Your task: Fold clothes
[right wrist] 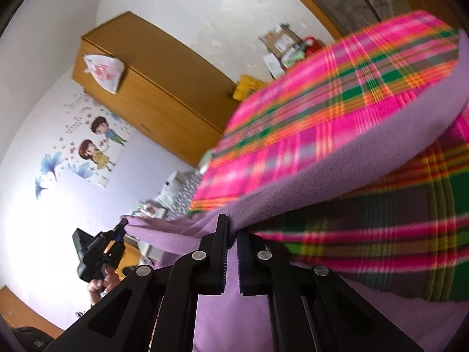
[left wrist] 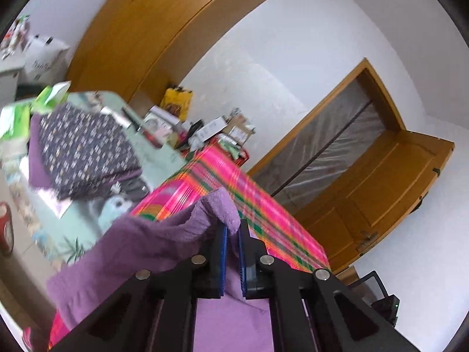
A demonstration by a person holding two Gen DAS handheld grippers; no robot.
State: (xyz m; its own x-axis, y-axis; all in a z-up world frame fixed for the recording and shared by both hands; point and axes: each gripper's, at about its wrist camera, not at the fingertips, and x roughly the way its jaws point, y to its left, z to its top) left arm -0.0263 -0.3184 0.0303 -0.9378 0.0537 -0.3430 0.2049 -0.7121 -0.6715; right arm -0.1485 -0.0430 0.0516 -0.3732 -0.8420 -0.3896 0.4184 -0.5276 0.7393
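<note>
At the bottom centre of each wrist view we see the fingers narrowed onto a purple garment: the left gripper pinches one edge, the right gripper another. The cloth spans between them above a pink plaid bed cover. Further back, at left, a folded patterned cloth lies on a glass-topped bench. A wooden wardrobe stands beyond.

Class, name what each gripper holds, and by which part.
Both the left gripper and right gripper pinch the purple cloth at its upper edge.
</note>
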